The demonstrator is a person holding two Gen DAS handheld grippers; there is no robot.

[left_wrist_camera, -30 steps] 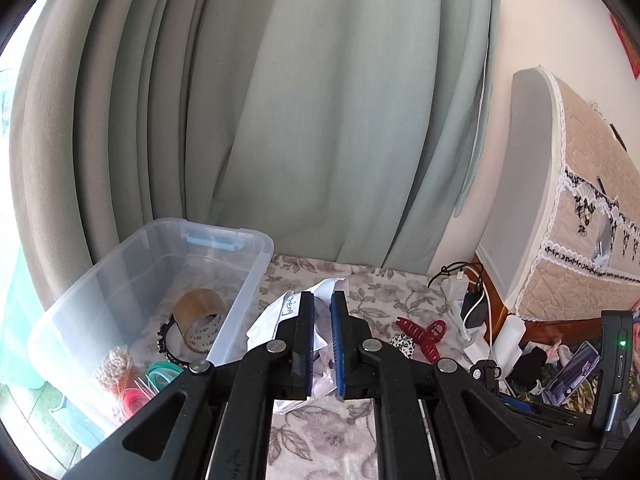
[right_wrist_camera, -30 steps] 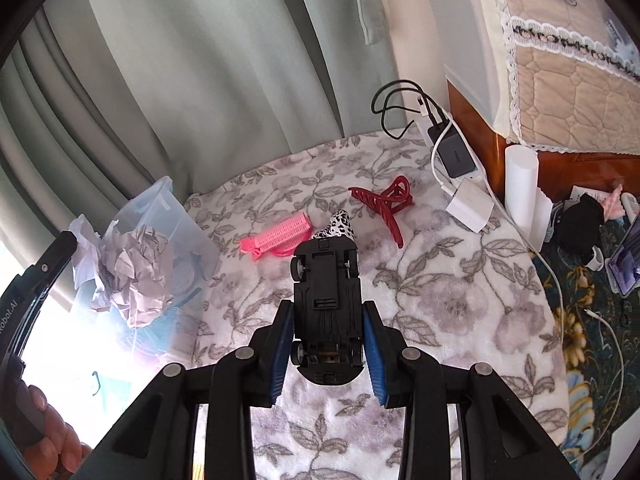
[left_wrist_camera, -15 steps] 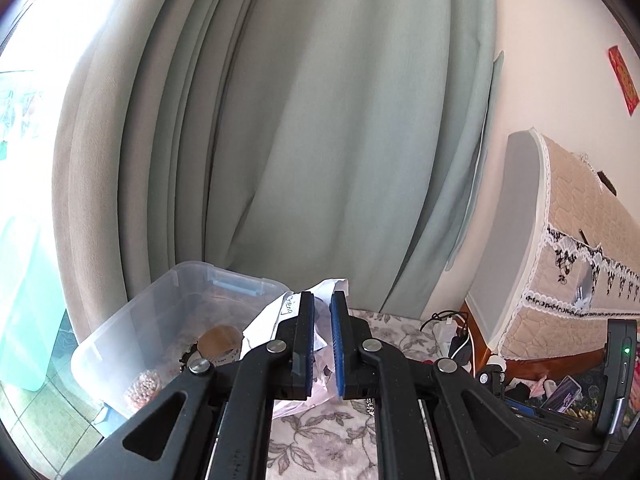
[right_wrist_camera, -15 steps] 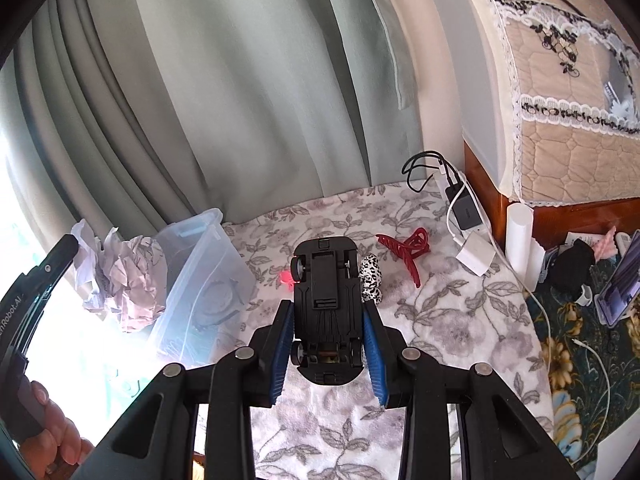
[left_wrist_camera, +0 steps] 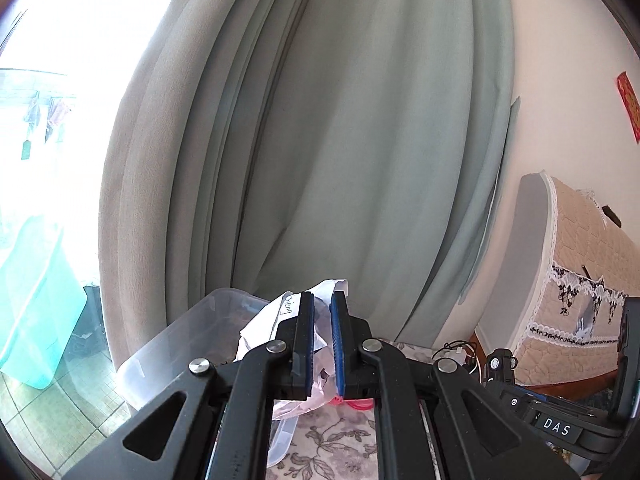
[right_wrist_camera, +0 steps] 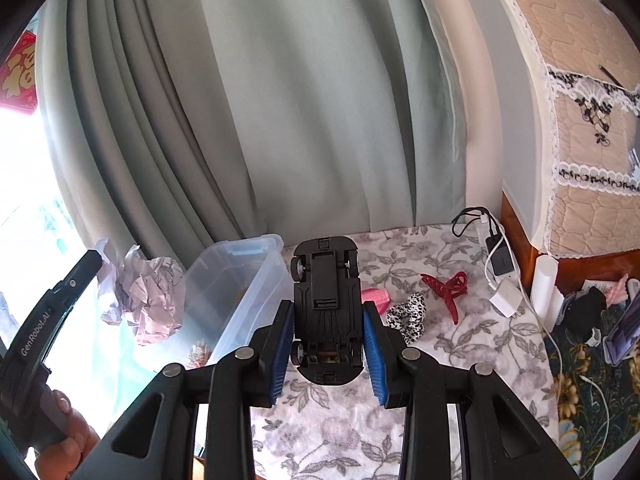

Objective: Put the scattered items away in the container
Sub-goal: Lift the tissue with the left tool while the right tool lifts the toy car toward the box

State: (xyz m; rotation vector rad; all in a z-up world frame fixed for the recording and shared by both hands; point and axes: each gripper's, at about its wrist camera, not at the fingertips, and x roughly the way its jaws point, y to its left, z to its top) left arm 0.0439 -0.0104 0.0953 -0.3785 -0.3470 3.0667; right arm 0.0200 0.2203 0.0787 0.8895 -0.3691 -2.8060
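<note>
Right wrist: toy car [right_wrist_camera: 326, 304] lifted higher, nearer container [right_wrist_camera: 244, 276] vs earlier.

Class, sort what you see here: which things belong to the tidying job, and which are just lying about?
Job: clear container; crumpled paper in left gripper; toy car in right gripper; red hair claw; spotted scrunchie; pink clip.

Lying about: charger; curtain; phone.
</note>
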